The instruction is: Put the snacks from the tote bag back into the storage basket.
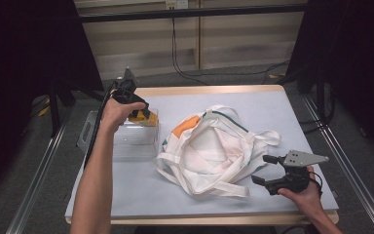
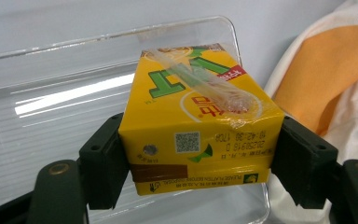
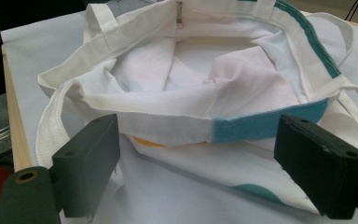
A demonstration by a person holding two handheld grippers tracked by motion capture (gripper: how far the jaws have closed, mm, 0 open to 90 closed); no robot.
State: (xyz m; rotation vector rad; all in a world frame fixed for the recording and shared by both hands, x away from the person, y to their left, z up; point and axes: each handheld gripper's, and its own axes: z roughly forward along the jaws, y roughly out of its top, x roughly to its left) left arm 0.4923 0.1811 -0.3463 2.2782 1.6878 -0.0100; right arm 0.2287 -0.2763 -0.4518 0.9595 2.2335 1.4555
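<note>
Your left claw [image 2: 196, 158] grips a yellow cardboard drink carton [image 2: 196, 126] above the clear plastic tray [image 2: 51, 93]. Your right claw [image 3: 200, 172] gapes wide, facing the white cloth tote bag [image 3: 191, 79].

glossy paper carton [image 2: 198, 126], clear shiny plastic tray [image 2: 51, 107], soft matt cloth bag [image 3: 205, 84], matt black tongs [image 2: 200, 168].

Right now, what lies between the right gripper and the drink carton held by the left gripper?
The white tote bag, lying open on the table, sits between the right gripper and the yellow carton, as the high view shows.
</note>
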